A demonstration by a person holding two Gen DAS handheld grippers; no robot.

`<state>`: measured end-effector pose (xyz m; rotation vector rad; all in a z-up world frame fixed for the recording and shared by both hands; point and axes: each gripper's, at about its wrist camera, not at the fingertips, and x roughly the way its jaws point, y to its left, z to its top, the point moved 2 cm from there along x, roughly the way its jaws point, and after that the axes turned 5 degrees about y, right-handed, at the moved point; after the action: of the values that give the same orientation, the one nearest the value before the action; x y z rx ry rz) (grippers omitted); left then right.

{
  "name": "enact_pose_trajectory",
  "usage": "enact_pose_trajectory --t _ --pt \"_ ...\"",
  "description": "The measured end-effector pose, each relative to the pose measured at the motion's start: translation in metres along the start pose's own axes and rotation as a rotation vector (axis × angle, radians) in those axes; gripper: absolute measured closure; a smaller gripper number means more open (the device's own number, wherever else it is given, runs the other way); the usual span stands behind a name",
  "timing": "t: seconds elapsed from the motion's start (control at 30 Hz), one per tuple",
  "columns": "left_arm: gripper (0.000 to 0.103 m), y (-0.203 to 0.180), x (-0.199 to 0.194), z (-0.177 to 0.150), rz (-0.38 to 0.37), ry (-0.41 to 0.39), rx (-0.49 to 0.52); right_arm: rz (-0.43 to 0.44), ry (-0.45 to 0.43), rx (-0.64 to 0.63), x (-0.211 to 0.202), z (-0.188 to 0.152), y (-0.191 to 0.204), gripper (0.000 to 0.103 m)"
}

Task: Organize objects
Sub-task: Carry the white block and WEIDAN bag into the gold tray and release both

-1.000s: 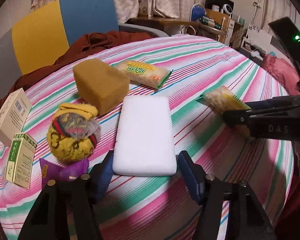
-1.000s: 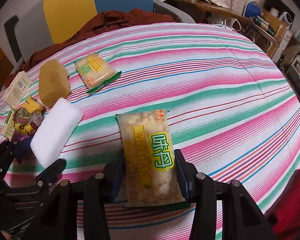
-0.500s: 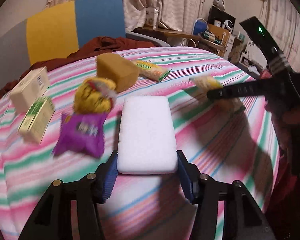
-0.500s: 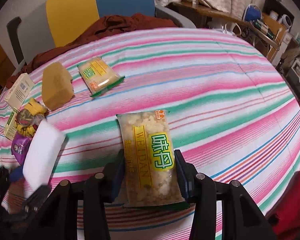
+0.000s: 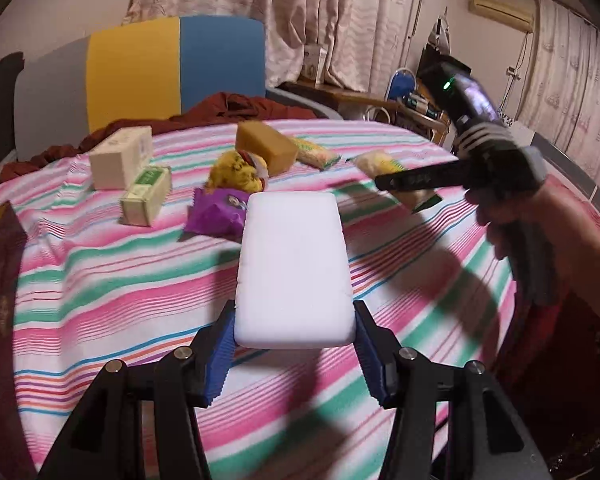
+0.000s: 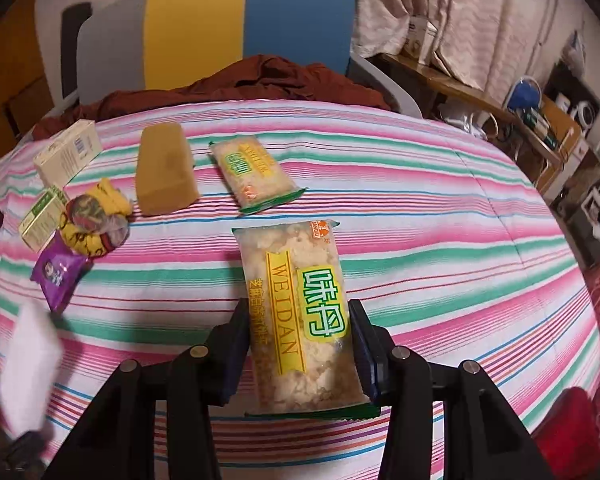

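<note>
1. Left gripper: blue pads pinch the near end of the white foam block, which now hangs clear above the striped bedcover; a second ago it lay flat beside the brown sponge. The lift has pulled it back from the cluster.
2. Right gripper: jaws clamp the sides of the snack packet, held as before above the cover, its printed face up.
3. Items left on the bed: second snack packet, purple sachet, yellow cloth bundle, cream carton and green carton, grouped toward the left.
4. Reading: both grippers are loaded, so the pick-up phase appears complete; placing each item in its sorted spot remains.
</note>
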<state>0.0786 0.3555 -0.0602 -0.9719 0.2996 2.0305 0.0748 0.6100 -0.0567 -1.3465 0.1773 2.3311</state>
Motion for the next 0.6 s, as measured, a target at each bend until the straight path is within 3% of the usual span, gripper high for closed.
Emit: enact_pose_trajectory --t 0.6 --pt "0.047 0.044 -0.087 -0.02 0.031 -0.112 -0.098 -0.084 -0.042 -0.121 -0.004 -0.004 0.027 0.056"
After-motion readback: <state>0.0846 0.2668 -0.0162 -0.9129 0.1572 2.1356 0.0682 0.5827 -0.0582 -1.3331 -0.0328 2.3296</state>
